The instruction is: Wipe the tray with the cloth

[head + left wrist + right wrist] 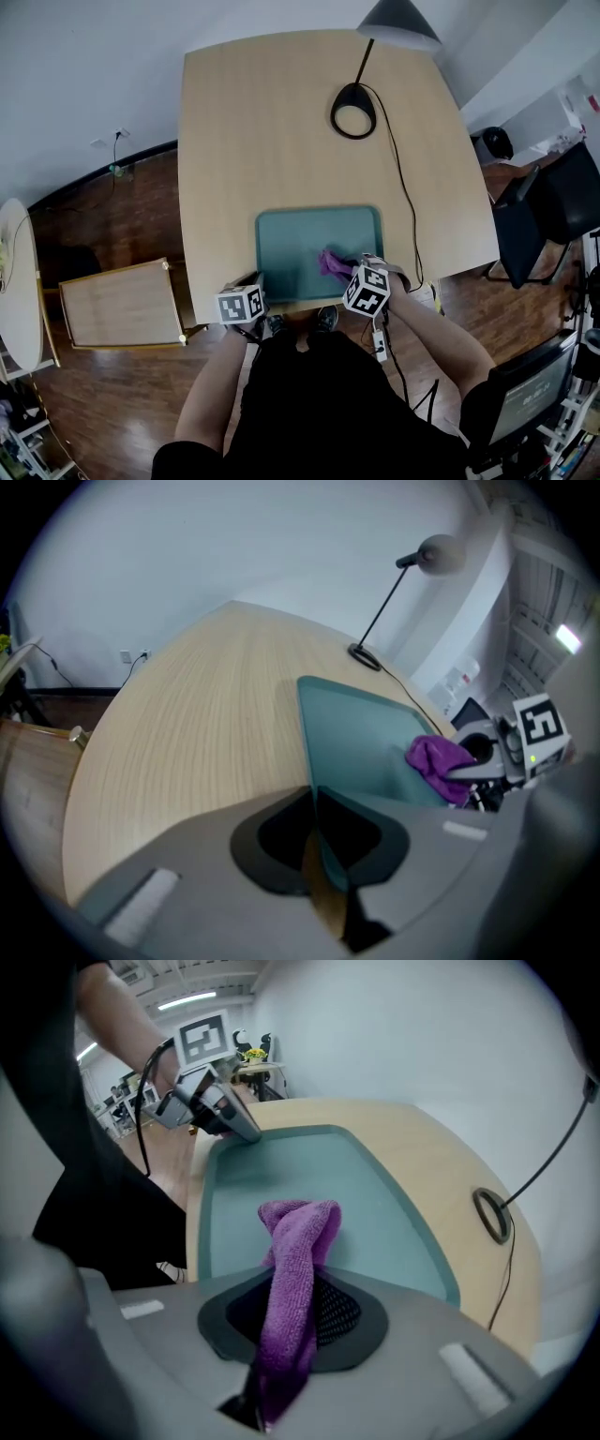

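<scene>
A teal tray lies at the near edge of the wooden table. My left gripper is shut on the tray's near left rim, which shows thin between its jaws. My right gripper is shut on a purple cloth. The cloth runs up from between the jaws and folds over onto the tray floor near the tray's right side. In the right gripper view the left gripper sits at the tray's far corner. From the left gripper view, the cloth and right gripper are at the right.
A black desk lamp stands with its round base on the table's far right, and its cable runs down the right side past the tray. A wooden side table stands to the left and chairs to the right.
</scene>
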A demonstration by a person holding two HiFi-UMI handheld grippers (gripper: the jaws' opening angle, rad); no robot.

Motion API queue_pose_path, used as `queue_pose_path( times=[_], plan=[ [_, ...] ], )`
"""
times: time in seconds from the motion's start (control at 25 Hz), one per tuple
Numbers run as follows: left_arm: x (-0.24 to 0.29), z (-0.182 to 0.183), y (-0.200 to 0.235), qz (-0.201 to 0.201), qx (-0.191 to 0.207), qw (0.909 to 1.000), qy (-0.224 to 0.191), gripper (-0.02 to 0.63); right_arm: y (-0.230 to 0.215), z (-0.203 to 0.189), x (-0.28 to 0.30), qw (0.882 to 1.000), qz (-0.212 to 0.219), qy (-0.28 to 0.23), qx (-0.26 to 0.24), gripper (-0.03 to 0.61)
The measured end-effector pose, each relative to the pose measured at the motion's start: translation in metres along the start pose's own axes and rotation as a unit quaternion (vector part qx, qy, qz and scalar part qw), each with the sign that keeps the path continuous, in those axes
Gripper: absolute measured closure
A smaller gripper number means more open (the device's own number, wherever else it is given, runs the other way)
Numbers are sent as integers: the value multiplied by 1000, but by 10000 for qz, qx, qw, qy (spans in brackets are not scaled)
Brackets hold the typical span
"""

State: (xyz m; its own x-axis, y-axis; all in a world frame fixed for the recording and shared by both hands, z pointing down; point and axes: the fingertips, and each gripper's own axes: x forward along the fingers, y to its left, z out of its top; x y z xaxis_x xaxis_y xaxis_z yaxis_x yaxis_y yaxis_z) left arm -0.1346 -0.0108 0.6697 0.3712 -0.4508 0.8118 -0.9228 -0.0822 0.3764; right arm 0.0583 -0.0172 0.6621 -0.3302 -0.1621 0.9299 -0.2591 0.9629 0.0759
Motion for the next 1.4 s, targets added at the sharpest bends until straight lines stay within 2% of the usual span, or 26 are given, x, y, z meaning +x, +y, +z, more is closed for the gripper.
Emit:
queue_pose_path(
  times=[0.32,0.48,0.64,0.8,1.04,1.24,1.4],
  plan=[
    [-4,1,3,16,15,10000,-34,571,-125,35,21,9960,-618,202,618,511],
    [-5,1,1,-7,-40,10000,-52,569,-139,40,23,9947,-607,283,783,511],
    [-3,0,3,-68,-81,9999,-30,569,-120,45,23,9965,-714,280,343,511],
    [-1,0,1,-110,-107,9999,-39,569,-54,51,19,9993,-301,88,-180,511],
    [-1,0,0,-151,-196,9997,-49,569,46,48,10,9968,248,-129,-744,511],
    [-3,1,2,-29,-135,9998,-120,572,60,49,14,9923,234,-80,-1211,511],
    [-2,1,0,-48,-130,9998,-146,572,42,52,15,9956,381,-139,-842,511]
  ],
)
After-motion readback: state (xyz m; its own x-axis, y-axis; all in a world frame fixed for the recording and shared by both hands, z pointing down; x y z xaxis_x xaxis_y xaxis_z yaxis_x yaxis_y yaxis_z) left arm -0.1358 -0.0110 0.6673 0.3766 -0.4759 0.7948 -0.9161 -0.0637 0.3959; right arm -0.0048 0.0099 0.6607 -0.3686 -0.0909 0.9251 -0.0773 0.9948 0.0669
